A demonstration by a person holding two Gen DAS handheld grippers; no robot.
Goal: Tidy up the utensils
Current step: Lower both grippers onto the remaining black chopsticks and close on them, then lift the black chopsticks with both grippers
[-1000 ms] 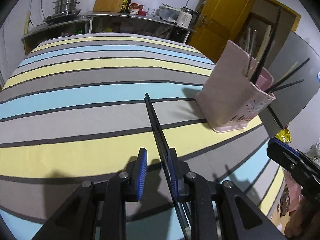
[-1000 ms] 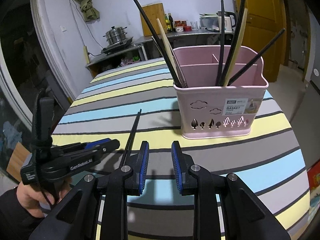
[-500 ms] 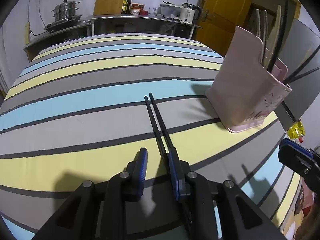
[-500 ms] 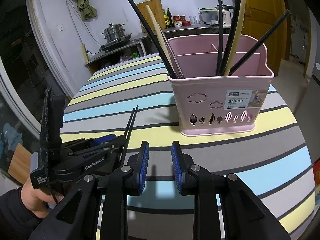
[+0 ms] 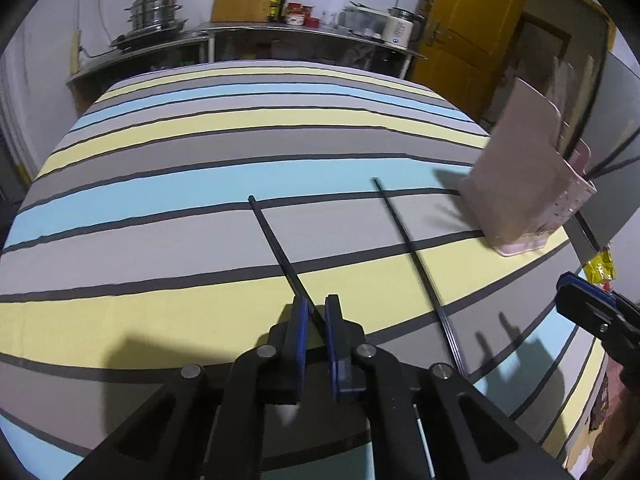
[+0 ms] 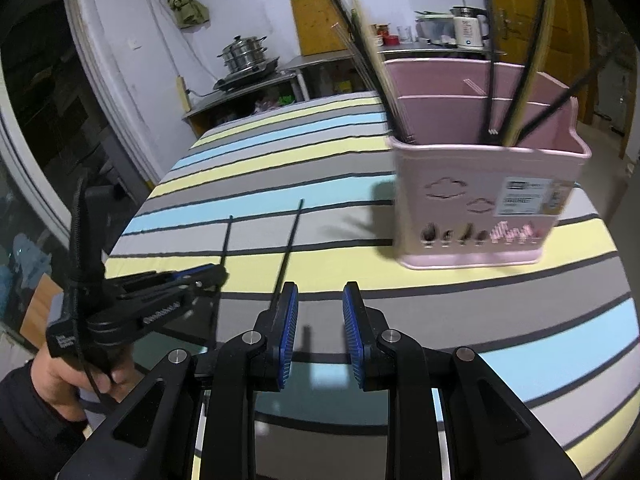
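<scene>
My left gripper (image 5: 315, 312) is shut on one black chopstick (image 5: 276, 246), which points forward over the striped tablecloth. A second black chopstick (image 5: 416, 268) lies loose on the cloth to its right. In the right wrist view the held chopstick (image 6: 225, 240) sticks out of the left gripper (image 6: 208, 276), and the loose chopstick (image 6: 289, 246) lies just left of my right gripper (image 6: 320, 300), which is open and empty. The pink utensil basket (image 6: 488, 204) stands ahead on the right, holding several chopsticks; it also shows in the left wrist view (image 5: 520, 184).
The round table's striped cloth (image 5: 200, 168) stretches far and left. A steel counter (image 5: 280, 36) with a steamer pot (image 5: 156, 12), bottles and a kettle stands behind. A yellow door (image 5: 472, 28) is at the back right. The table edge is close on the right (image 6: 624, 280).
The left gripper has closed on one chopstick and moved left with it, splitting the pair; the other stays on the cloth. The right gripper has moved closer to the basket.
</scene>
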